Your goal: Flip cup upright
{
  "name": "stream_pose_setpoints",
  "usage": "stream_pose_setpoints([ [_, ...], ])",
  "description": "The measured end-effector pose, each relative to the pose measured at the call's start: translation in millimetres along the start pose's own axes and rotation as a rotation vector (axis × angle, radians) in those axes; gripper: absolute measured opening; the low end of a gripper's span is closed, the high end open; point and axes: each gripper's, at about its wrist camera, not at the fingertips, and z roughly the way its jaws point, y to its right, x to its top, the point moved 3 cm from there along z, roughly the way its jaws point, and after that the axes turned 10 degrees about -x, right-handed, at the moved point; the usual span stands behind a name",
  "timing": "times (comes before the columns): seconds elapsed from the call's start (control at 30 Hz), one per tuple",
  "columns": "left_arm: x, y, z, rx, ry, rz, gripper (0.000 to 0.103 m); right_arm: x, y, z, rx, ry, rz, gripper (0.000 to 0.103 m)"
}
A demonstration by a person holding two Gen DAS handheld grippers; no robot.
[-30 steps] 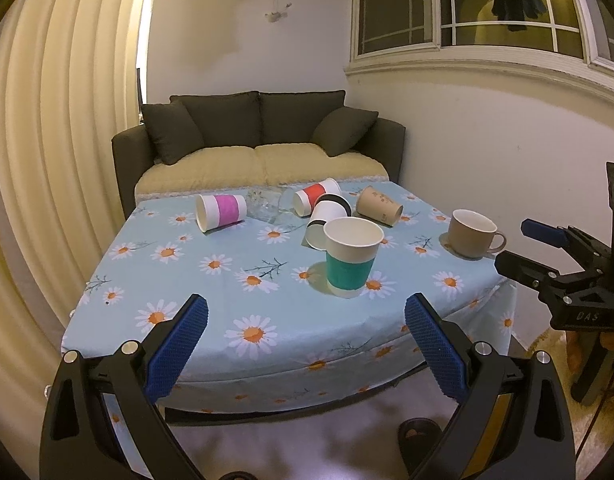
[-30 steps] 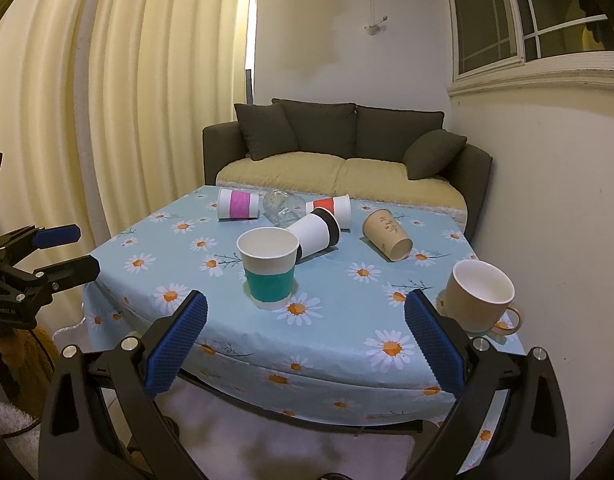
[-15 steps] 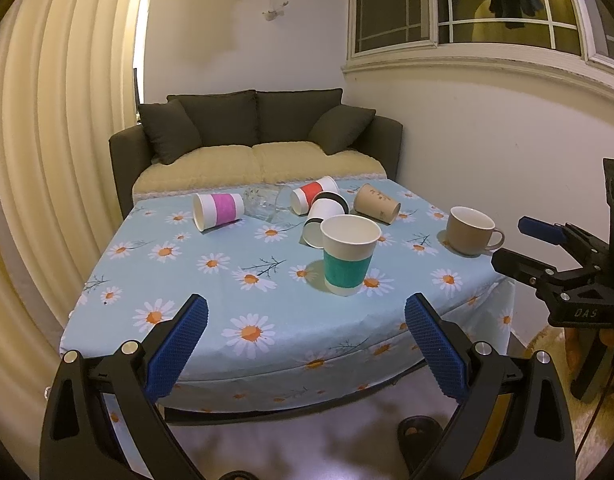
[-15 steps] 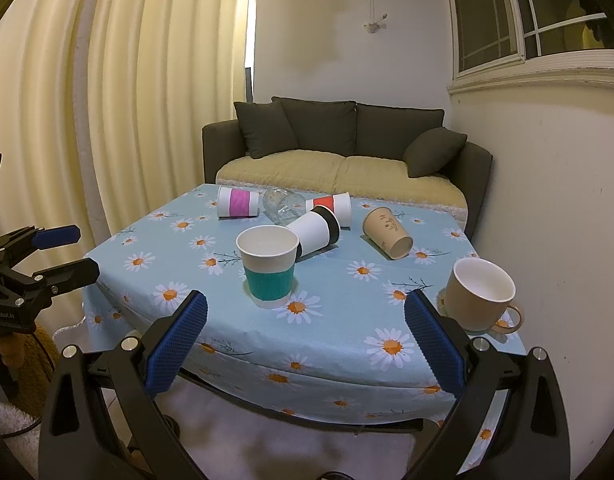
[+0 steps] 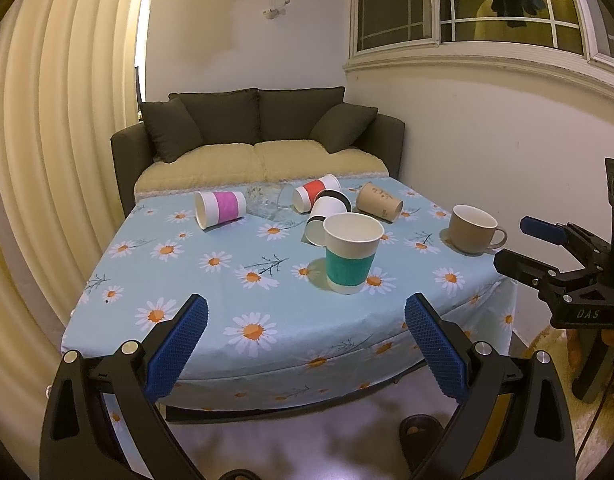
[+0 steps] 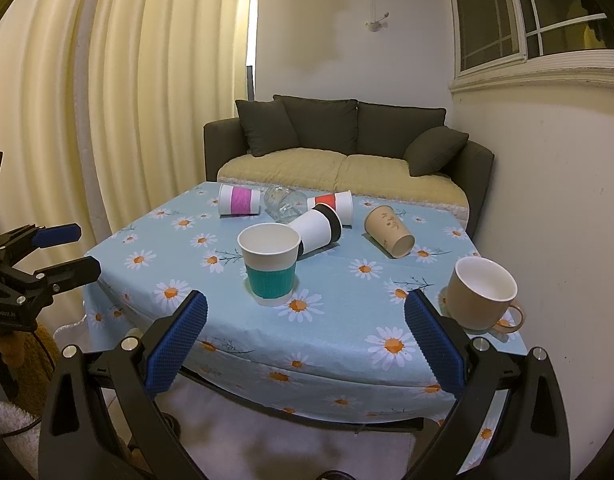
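On the daisy-print cloth over the worktop (image 5: 211,292), a teal-banded paper cup (image 5: 351,258) stands upright near the front edge, mouth up. Just behind it a black-banded cup (image 5: 327,216) lies on its side with its open end toward the front, touching or almost touching the teal one. Farther back, a red-banded cup (image 5: 315,197), a pink-banded cup (image 5: 221,213) and a plain brown paper cup (image 5: 379,202) also lie tipped over, and a clear glass (image 5: 267,204) rests on its side between the pink and red ones. A beige ceramic mug (image 5: 473,231) stands upright at the right side of the cloth, handle pointing outward.

Both tools hang short of the worktop's front edge, well apart from every cup. The left gripper (image 5: 305,354) has its jaws spread wide with nothing between the blue pads. The right gripper (image 6: 307,354) is likewise released and holds nothing; from the left camera it shows at the far right, beside the corner nearest the mug. A dark sofa (image 5: 259,136) with a cream cover sits behind the worktop, and pale curtains (image 5: 67,128) hang along the left.
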Motion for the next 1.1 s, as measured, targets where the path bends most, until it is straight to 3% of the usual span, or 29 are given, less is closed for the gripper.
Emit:
stream_pose_setpoints([
  [1.1, -0.8, -0.9, 1.9, 0.002, -0.012, -0.002, 0.096, -1.5, -3.3, 3.7, 0.002, -0.017, -0.006, 0.098],
])
